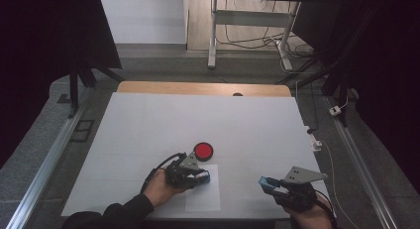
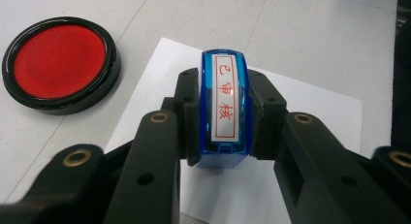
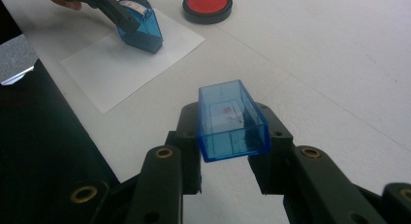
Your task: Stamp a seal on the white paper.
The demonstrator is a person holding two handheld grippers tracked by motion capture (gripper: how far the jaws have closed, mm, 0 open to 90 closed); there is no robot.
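Stamp (image 2: 224, 107) sits clamped in left tongs (image 2: 225, 120); right tongs (image 3: 232, 132) clamp its blue cap (image 3: 231, 120).

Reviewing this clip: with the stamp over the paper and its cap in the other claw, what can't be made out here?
- Stamp face: underside turned away in the left gripper view; whether it touches the paper is unclear.
- Any print on the paper: hidden under the stamp in the right gripper view, too small in the high view.
- Red marks inside the cap: blurred.
- Right hand: cut off by the bottom edge in the high view.
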